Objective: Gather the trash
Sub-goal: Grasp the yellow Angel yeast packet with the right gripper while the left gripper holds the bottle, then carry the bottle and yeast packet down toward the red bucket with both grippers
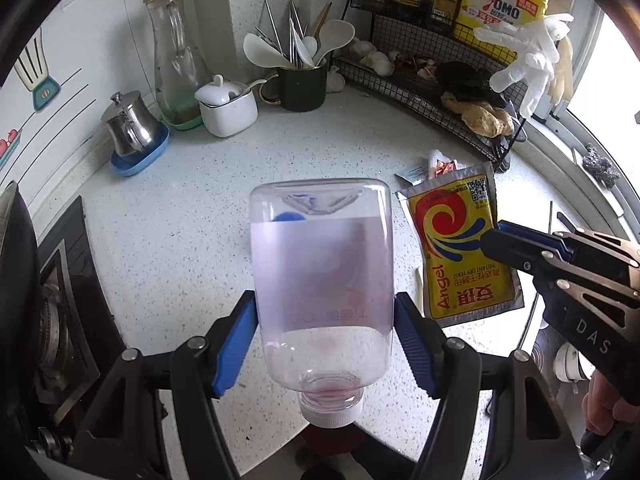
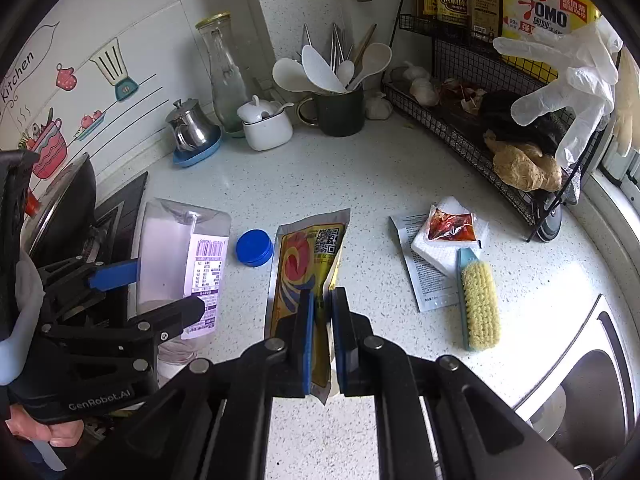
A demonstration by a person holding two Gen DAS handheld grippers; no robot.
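Note:
My left gripper (image 1: 326, 316) is shut on a clear plastic bottle (image 1: 322, 276) with a pale label, held above the counter with its white-capped neck toward the camera. In the right wrist view the same bottle (image 2: 188, 256) sits at the left between the left gripper's blue pads. My right gripper (image 2: 322, 312) is shut on a yellow yeast packet (image 2: 308, 264), pinching its lower part and lifting it off the counter. The packet (image 1: 456, 252) also shows in the left wrist view, held by the right gripper (image 1: 494, 240). A blue cap (image 2: 254, 248) lies on the counter between bottle and packet.
A red sauce sachet (image 2: 452, 226) on a white napkin, a grey leaflet (image 2: 424, 276) and a yellow scrub brush (image 2: 478, 304) lie to the right. A wire rack (image 2: 472, 136), utensil mug (image 2: 340, 112), sugar pot (image 2: 266, 126), steel pitcher (image 2: 190, 128) line the back. Stove at left, sink (image 2: 580, 380) at right.

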